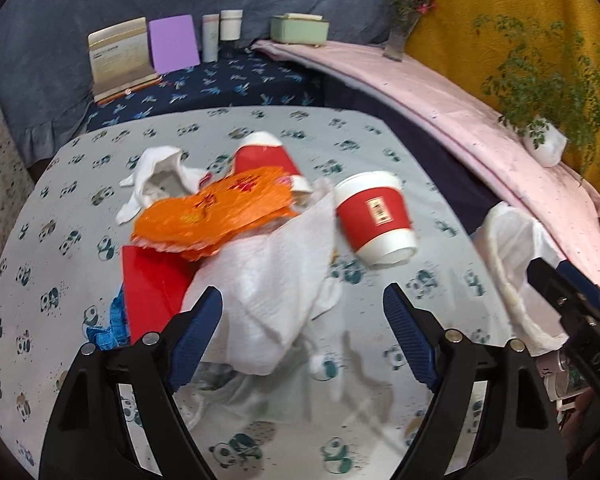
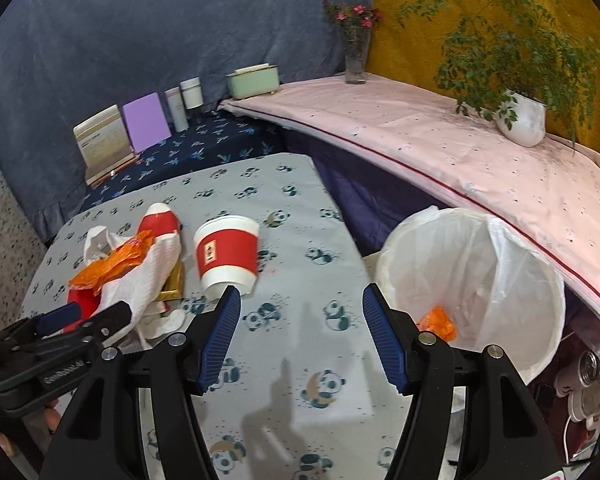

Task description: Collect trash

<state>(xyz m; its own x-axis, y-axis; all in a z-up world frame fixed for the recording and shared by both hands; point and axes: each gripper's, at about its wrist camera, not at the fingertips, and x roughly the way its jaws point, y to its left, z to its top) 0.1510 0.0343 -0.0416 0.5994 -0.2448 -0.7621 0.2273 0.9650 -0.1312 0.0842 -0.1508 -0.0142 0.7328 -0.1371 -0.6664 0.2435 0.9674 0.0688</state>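
Observation:
A pile of trash lies on the panda-print table (image 1: 260, 440): a crumpled white paper towel (image 1: 268, 280), an orange wrapper (image 1: 216, 212), a red box (image 1: 152, 284), a white crumpled bag (image 1: 156, 180), and two red-and-white paper cups, one behind the pile (image 1: 264, 152) and one on its side (image 1: 374, 216). My left gripper (image 1: 302, 336) is open, its fingers on either side of the paper towel. My right gripper (image 2: 300, 332) is open and empty above the table, near the fallen cup (image 2: 228, 252). A white-lined trash bin (image 2: 472, 280) to the right holds an orange scrap (image 2: 438, 322).
Behind the table are a dark blue patterned surface with a calendar stand (image 1: 118, 56), a purple card (image 1: 174, 42), two jars (image 1: 222, 32) and a green box (image 1: 298, 28). A pink-covered ledge (image 2: 460, 152) carries a flower vase (image 2: 356, 52) and a potted plant (image 2: 520, 116).

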